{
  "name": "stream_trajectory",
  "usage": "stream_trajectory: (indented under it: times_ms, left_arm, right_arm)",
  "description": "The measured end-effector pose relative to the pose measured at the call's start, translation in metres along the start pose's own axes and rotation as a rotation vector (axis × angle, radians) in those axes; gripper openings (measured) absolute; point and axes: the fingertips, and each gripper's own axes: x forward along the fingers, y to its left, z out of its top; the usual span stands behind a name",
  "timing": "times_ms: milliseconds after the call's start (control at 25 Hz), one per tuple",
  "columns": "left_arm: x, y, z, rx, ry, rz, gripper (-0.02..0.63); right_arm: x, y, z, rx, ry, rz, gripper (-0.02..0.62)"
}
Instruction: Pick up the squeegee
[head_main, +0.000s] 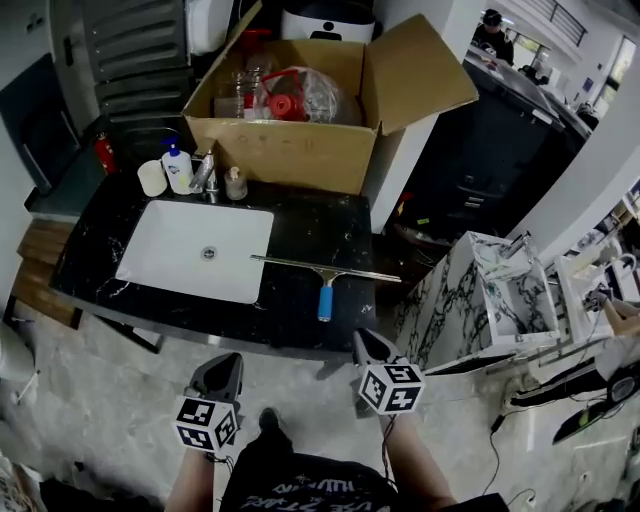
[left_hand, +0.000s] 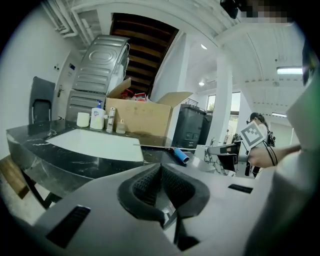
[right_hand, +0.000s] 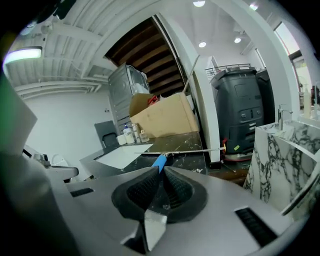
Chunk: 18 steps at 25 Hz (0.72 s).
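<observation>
The squeegee (head_main: 324, 278) lies flat on the black marble counter (head_main: 300, 230), its long metal blade running left to right and its blue handle (head_main: 325, 299) pointing toward me. It also shows as the blue handle (left_hand: 180, 155) in the left gripper view and as the blue handle (right_hand: 159, 161) in the right gripper view. My left gripper (head_main: 222, 374) hangs short of the counter's near edge, shut with nothing in it. My right gripper (head_main: 368, 345) sits just right of and below the handle, also shut and empty.
A white sink (head_main: 196, 249) is set in the counter left of the squeegee. Behind it stand a cup, soap bottle (head_main: 178, 167) and tap, then an open cardboard box (head_main: 300, 110). A marble-patterned unit (head_main: 480, 300) stands at the right. A person (left_hand: 260, 132) stands far off.
</observation>
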Motion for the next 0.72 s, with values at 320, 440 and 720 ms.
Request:
stream_trajectory:
  times_ms: [320,440,720]
  left_arm:
    - [0.053,0.046,0.026,0.020,0.020,-0.099,0.020]
    - [0.071,0.061,0.035,0.032,0.024,-0.127,0.020]
    - [0.106,0.089,0.055,0.038,0.029,-0.164,0.020]
  right_arm:
    - [0.070,0.009,0.016,0.085,0.051,-0.064,0.100]
    - [0.093,0.012,0.020,0.113,0.069,-0.078,0.179]
    - [0.144,0.016,0.033,0.104,0.092,-0.118,0.206]
